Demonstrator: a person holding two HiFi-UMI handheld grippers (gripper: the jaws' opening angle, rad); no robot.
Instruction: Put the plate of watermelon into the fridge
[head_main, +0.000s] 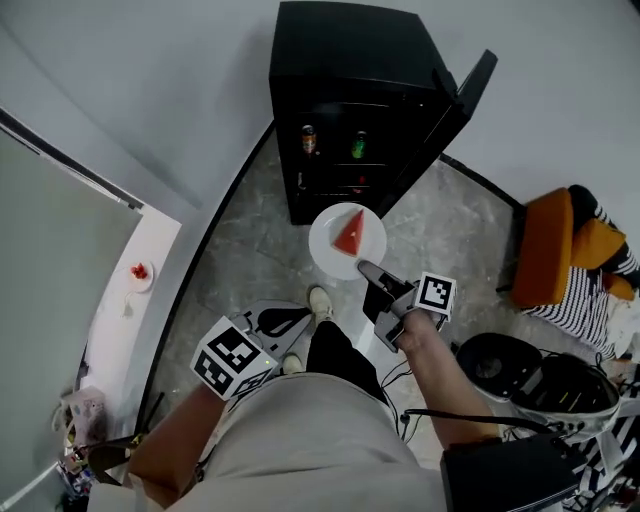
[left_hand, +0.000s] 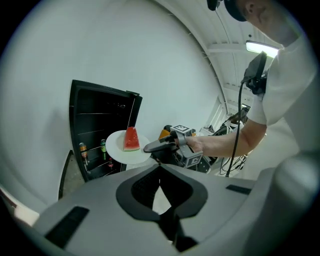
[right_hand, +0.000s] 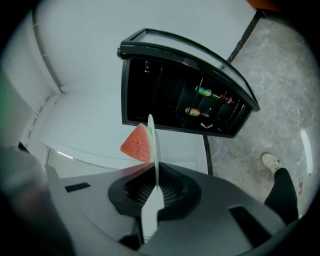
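A white plate (head_main: 328, 252) carries a red watermelon wedge (head_main: 349, 235) and hangs above the floor, just in front of the black mini fridge (head_main: 350, 100). The fridge door (head_main: 445, 125) stands swung open to the right. My right gripper (head_main: 368, 270) is shut on the plate's near rim. In the right gripper view the plate (right_hand: 152, 142) runs edge-on between the jaws, the wedge (right_hand: 137, 144) on its left side. My left gripper (head_main: 283, 320) stays low by my waist, shut and empty. From it I see the plate (left_hand: 117, 145) and the right gripper (left_hand: 150, 148).
Bottles (head_main: 309, 138) stand on the fridge shelves. An orange cushion (head_main: 550, 245) and black gear with cables (head_main: 540, 380) lie at the right. A white ledge (head_main: 130, 300) at the left holds a small dish. My shoe (head_main: 320, 300) is below the plate.
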